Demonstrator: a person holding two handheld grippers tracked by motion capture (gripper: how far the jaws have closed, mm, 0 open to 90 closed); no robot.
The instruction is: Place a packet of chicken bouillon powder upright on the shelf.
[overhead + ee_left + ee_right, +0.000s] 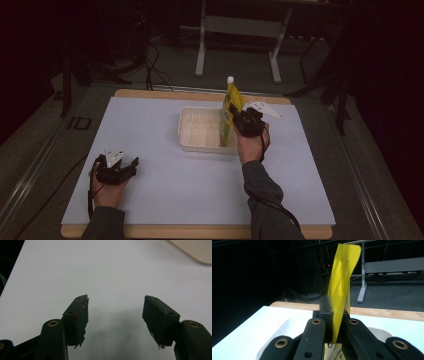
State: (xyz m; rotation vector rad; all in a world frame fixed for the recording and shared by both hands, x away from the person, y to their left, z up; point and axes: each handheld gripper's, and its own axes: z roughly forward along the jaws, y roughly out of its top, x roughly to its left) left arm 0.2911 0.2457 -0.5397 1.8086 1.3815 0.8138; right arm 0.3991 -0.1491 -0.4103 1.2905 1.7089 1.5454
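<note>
We hold a yellow pouch with a white cap in our right gripper, and it stands upright at the right end of the shallow white tray, its bottom edge inside or just above it; we cannot tell if it touches the tray floor. In the right gripper view the jaws are pressed together on the flat yellow side seam of the pouch, with only the thin film between them.

We judge the pouch to be soft and flexible: the film above the jaws bends and twists a little. It looks smooth, so it may slip if the grip becomes weaker. The body probably carries some weight low down, so it can swing under the seam. A hold on the flat seam, near the upper half, seems good, because squeezing the full belly could deform it or push on the cap.

Our left gripper rests on the white desk, well apart from the tray. Its jaws stand wide with nothing between them.
</note>
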